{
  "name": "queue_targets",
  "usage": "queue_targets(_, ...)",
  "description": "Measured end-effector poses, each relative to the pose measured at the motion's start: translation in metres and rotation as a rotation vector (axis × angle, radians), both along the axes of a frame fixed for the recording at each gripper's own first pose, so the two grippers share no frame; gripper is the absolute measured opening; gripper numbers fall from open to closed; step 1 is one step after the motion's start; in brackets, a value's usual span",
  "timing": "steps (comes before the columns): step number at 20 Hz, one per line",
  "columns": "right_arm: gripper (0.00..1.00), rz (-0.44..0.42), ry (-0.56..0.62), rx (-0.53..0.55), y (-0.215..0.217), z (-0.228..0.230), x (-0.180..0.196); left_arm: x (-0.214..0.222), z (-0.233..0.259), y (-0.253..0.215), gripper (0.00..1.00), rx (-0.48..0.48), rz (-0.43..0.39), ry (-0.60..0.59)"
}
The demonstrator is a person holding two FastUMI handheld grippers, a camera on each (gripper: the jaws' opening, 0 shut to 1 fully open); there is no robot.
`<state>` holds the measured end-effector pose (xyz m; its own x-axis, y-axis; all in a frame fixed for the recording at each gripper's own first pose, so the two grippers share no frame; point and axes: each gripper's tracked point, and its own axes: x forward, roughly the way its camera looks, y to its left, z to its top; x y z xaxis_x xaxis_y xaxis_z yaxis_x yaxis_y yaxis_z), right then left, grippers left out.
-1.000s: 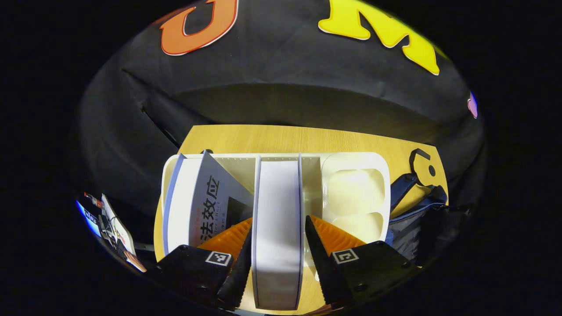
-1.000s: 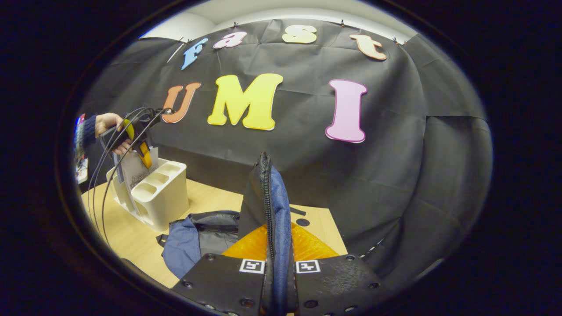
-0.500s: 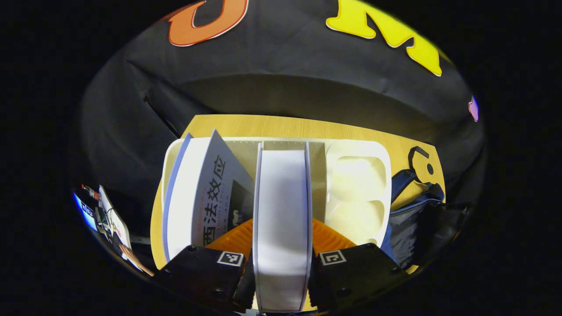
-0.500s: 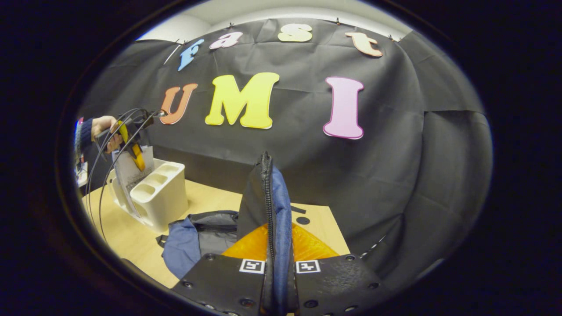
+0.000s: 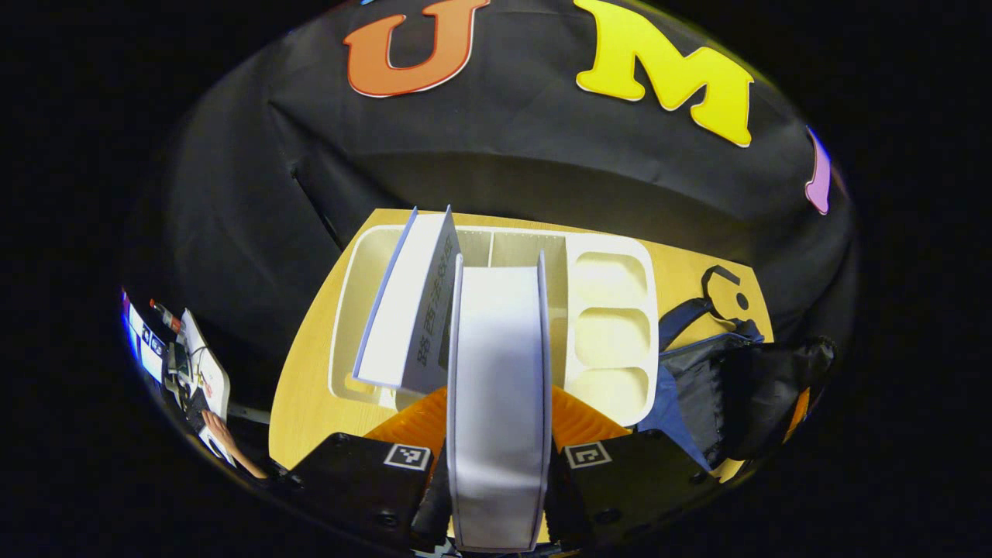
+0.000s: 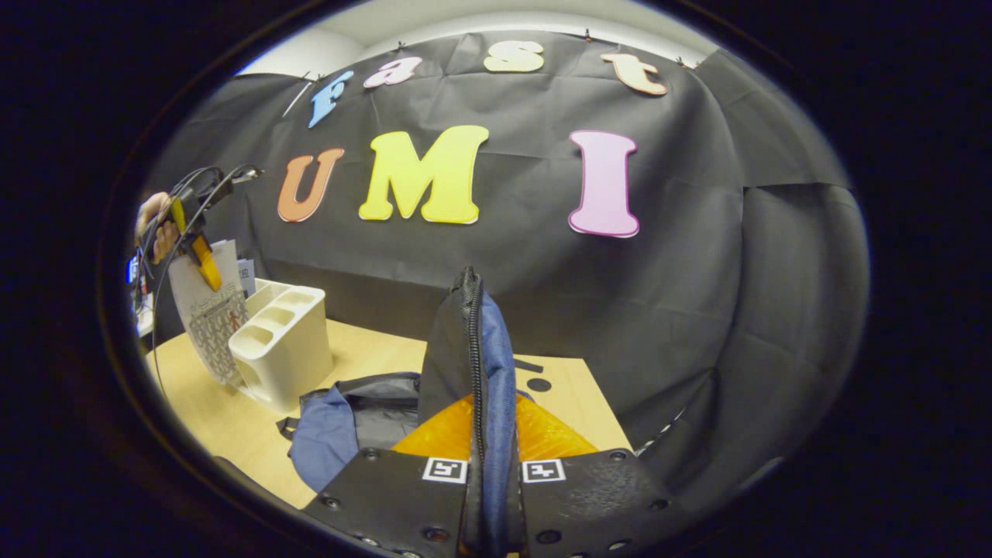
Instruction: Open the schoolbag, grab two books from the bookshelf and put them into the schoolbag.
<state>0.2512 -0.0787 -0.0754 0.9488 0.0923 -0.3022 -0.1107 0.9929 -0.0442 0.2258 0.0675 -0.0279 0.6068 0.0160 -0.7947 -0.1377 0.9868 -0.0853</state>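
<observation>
My left gripper [image 5: 497, 434] is shut on a white book [image 5: 498, 372], held edge-on and lifted above the cream bookshelf [image 5: 612, 271]. A second book [image 5: 407, 310] with a printed cover leans in the shelf's left slot. In the right gripper view the same lifted book [image 6: 208, 318] hangs beside the bookshelf [image 6: 285, 341] under the far hand and left gripper [image 6: 195, 256]. My right gripper [image 6: 490, 480] is shut on the zipped edge of the blue and black schoolbag [image 6: 473, 364], holding that flap upright. The bag's body [image 5: 721, 380] lies right of the shelf.
A light wooden table [image 6: 225, 411] carries shelf and bag, with black cloth close behind. The shelf's right side has small empty compartments [image 5: 612, 333]. Cables [image 6: 167, 256] trail from the left gripper. Devices and papers [image 5: 186, 372] sit beyond the table's left edge.
My left gripper closed on the white book and has raised it up out of the shelf. The right gripper has kept its hold on the bag flap, barely moving.
</observation>
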Motion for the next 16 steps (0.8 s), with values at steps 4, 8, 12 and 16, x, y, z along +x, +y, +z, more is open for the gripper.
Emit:
queue_targets(4, 0.13, -0.009, 0.007, 0.021, -0.001, -0.005, 0.0, -0.042, -0.004, 0.001, 0.48, -0.036, -0.014, -0.023)
queue_targets(8, 0.11, -0.011, 0.008, 0.032, 0.002, -0.008, -0.001, -0.082, -0.013, -0.005, 0.48, -0.121, -0.003, -0.036)
queue_targets(12, 0.11, -0.009, 0.016, 0.024, 0.006, -0.01, -0.001, -0.109, -0.021, -0.015, 0.48, -0.235, 0.008, -0.046)
queue_targets(16, 0.11, -0.012, 0.021, 0.01, 0.006, -0.011, -0.001, -0.122, -0.02, -0.03, 0.48, -0.356, 0.006, -0.083)
